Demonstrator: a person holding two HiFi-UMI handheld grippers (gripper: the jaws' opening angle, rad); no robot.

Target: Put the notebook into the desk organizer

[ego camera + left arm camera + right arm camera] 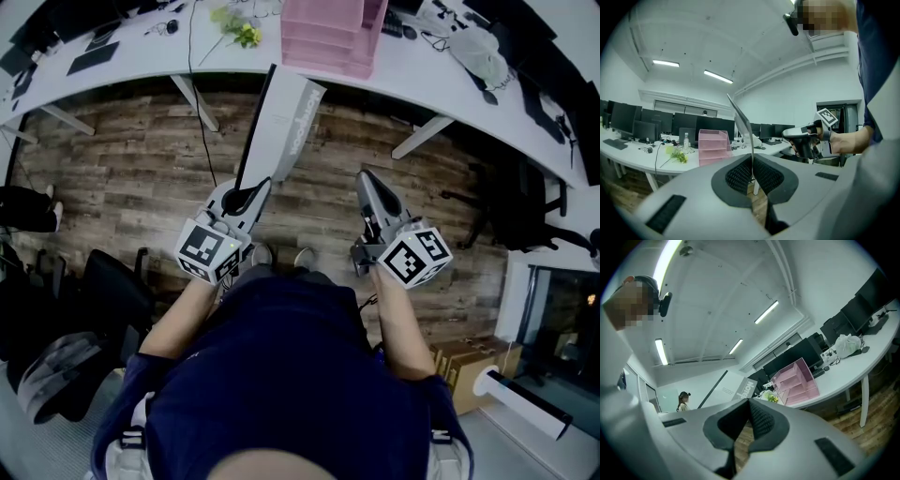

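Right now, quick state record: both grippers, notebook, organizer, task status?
left gripper: shut on notebook, clamping one edge
right gripper: shut, empty
notebook: held in the air over the wood floor, pointing toward the desk, not touching it
organizer: pink, tiered, on the desk, ahead of the notebook
desk: white, with flowers left of the organizer
task status: notebook not yet in organizer
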